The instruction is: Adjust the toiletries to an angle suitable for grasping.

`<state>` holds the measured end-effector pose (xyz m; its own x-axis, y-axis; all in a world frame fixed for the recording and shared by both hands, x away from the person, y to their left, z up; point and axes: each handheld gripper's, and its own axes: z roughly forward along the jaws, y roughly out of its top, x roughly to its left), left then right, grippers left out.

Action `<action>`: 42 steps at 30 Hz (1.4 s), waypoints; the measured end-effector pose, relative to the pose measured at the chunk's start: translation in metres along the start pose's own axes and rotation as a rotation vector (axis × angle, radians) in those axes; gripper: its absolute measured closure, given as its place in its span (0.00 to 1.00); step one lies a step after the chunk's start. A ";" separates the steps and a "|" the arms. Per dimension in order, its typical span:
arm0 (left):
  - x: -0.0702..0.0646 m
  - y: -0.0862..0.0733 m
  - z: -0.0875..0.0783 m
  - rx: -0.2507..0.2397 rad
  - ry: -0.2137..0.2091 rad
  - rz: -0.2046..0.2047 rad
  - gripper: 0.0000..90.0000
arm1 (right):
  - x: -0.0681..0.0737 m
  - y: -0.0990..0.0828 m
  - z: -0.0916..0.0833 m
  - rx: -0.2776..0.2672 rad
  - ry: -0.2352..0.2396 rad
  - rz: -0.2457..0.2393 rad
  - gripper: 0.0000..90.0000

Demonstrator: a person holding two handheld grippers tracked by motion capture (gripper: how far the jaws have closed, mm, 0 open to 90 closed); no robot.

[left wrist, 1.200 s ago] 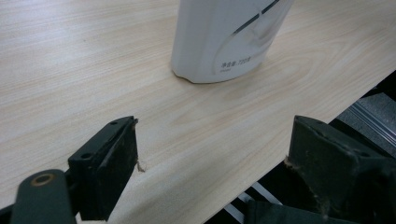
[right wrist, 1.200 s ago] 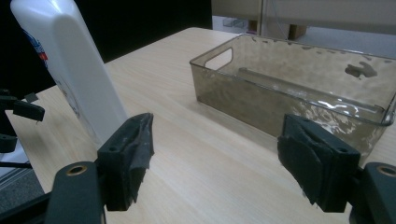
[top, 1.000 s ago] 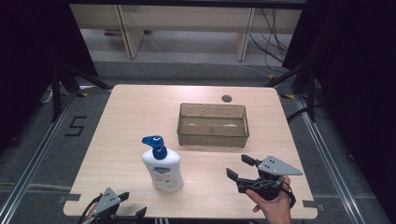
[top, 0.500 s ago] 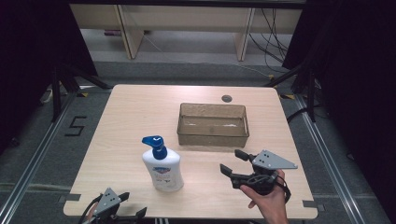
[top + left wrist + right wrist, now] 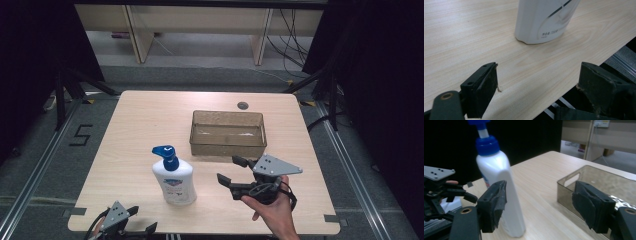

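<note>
- Leftmost, the left hand-held gripper [image 5: 131,226] rests at the near edge of the tabletop [image 5: 145,120], its jaws spread with nothing between them.
- Next, the white pump bottle [image 5: 173,176] stands upright near the front.
- Behind it to the right sits the clear tray [image 5: 227,145].
- Rightmost, the right hand-held gripper [image 5: 231,170] hovers with its jaws apart, aimed at the bottle and clear of it.

A grey floor [image 5: 125,65] is seen beyond the counter [image 5: 150,115]; pale shelving [image 5: 200,20] is set behind, flanked by black curtains [image 5: 380,100].
</note>
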<state>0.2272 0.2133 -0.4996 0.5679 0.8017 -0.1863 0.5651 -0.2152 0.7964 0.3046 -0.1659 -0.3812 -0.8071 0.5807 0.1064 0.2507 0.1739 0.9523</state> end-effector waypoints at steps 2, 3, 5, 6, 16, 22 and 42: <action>0.000 0.000 0.000 0.004 0.001 0.001 0.17 | 0.001 0.001 0.000 0.002 -0.006 -0.010 0.32; 0.001 0.000 0.000 0.004 -0.001 0.002 0.17 | 0.002 0.002 0.002 -0.008 0.018 0.000 0.32; 0.002 -0.001 0.001 0.002 0.002 -0.001 0.17 | 0.003 0.006 0.004 0.001 0.032 0.009 0.32; 0.002 0.000 0.001 0.005 0.003 -0.003 0.17 | 0.003 0.007 0.004 -0.001 0.020 -0.008 0.32; 0.001 -0.001 0.001 0.002 0.000 -0.001 0.17 | 0.009 0.018 0.018 0.005 0.042 -0.033 0.33; 0.000 0.000 0.001 0.007 0.008 0.008 0.17 | 0.011 0.022 0.025 -0.009 0.065 -0.051 0.34; 0.001 0.000 0.001 0.018 0.010 0.011 0.17 | 0.029 0.042 0.045 -0.017 0.147 -0.087 0.37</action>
<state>0.2281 0.2140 -0.5004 0.5680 0.8050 -0.1715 0.5696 -0.2341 0.7879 0.3156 -0.1059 -0.3511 -0.8953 0.4410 0.0630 0.1685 0.2043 0.9643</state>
